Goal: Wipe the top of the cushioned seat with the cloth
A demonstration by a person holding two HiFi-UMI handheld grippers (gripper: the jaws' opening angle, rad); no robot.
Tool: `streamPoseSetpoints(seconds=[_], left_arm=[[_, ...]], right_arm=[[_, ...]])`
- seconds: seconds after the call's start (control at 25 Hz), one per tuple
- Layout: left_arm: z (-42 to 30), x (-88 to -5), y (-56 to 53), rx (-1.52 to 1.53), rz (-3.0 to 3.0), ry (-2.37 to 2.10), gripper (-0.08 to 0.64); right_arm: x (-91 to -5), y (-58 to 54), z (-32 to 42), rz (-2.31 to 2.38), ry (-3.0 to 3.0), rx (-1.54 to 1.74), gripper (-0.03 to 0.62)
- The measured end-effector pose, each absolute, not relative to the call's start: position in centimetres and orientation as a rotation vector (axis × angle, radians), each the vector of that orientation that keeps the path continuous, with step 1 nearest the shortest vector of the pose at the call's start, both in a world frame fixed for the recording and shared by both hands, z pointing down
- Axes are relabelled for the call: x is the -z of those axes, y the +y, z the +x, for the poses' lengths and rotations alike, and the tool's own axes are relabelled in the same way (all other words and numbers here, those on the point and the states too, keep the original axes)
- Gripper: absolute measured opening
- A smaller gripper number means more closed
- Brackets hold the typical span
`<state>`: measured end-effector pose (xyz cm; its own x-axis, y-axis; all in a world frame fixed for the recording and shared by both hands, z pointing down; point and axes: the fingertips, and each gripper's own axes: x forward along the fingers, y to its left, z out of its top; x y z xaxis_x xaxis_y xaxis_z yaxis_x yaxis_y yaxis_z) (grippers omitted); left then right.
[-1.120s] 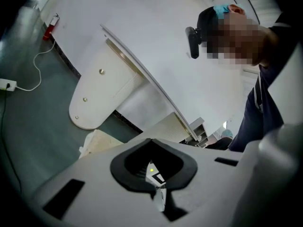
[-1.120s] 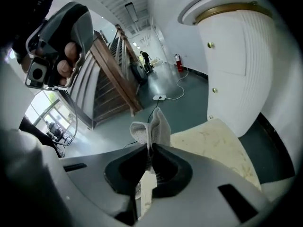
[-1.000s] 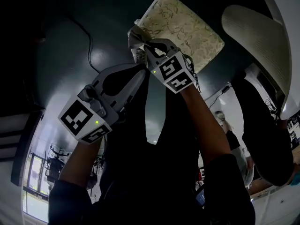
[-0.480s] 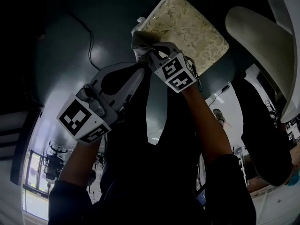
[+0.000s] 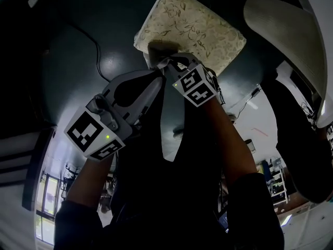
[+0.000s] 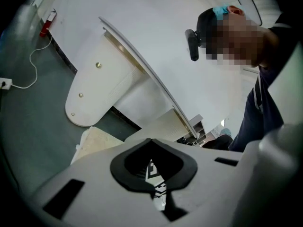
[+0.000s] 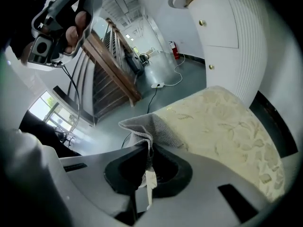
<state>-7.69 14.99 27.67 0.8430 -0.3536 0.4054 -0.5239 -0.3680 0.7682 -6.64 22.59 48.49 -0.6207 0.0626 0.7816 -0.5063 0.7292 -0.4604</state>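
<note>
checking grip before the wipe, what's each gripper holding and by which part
Right gripper pinches the cloth by a bunched fold near its edge; left gripper is shut on nothing.

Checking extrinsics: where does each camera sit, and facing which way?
Head view: on the head, steeply down at seat; forearms, left tool, right tool show.
Left gripper view: on left tool, upward at white panel; shut jaws, person's torso show.
Right gripper view: on right tool, across seat; jaws clamp cloth.
Shared: seat in all three.
</note>
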Motion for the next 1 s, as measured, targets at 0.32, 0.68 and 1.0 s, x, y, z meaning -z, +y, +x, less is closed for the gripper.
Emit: streamPoseSetpoints(seconds=[0.32, 0.68, 1.0], left_arm=[[-2.1, -27.7, 16.4, -0.262, 2.027, -0.554, 0.006], [3.8, -27.6, 18.0, -0.309, 2.061, -0.467, 0.006], [8.9, -27.6, 20.1, -0.354, 2.079, -0.388, 0.006]], right_arm=[[-49.1, 25.0, -1.4, 0.411, -2.07, -0.914, 0.031], [-49.5, 28.1, 4.2, 0.473, -2.042, -0.947, 0.031], [-49.9, 31.2, 8.7, 0.535, -2.018, -1.015, 0.031]])
